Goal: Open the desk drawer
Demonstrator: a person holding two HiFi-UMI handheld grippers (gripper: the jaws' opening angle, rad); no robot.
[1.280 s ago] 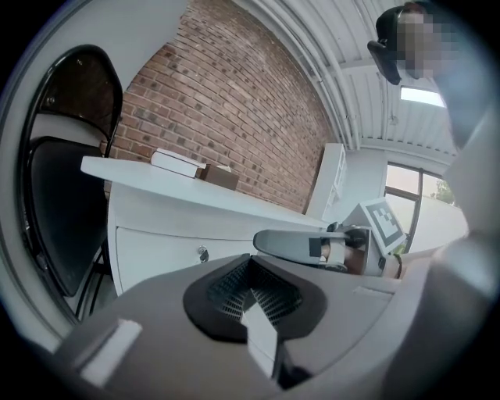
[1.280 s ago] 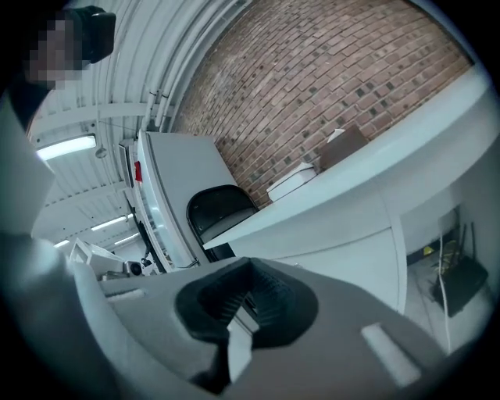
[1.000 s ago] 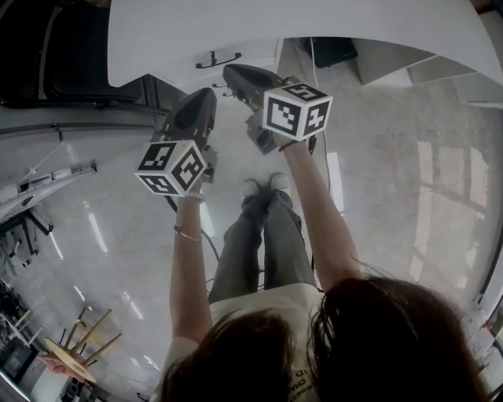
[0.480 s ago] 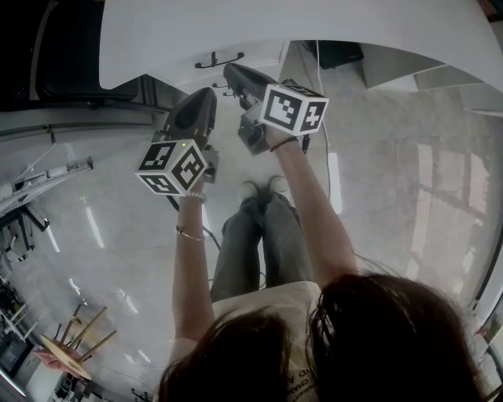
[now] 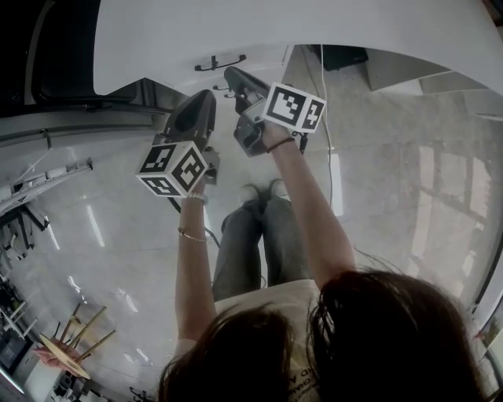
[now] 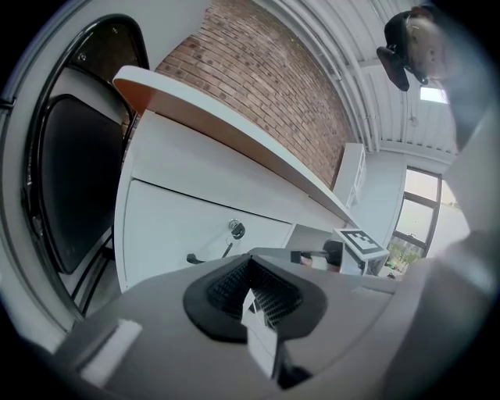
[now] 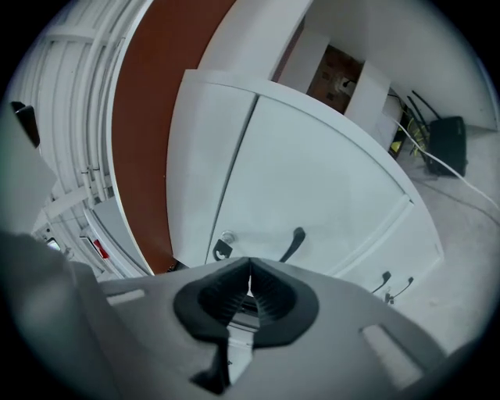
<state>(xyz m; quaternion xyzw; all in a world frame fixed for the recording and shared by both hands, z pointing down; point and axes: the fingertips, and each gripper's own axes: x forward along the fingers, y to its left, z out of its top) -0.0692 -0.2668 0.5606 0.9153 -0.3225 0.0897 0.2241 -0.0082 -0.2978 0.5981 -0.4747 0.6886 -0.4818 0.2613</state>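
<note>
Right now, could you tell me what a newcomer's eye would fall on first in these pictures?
The left cube and right cube, black-and-white, stand out mid-frame in the head view. Above them the white desk spans the top, its dark handle just past the right tongs. The left tongs hang beside them, lower; both are shut and empty.

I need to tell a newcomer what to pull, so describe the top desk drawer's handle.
Find the white desk, then the top drawer front just under its desktop. The handle is the black curved bar on that front, the only one beside a key lock; two other handles sit lower down.
</note>
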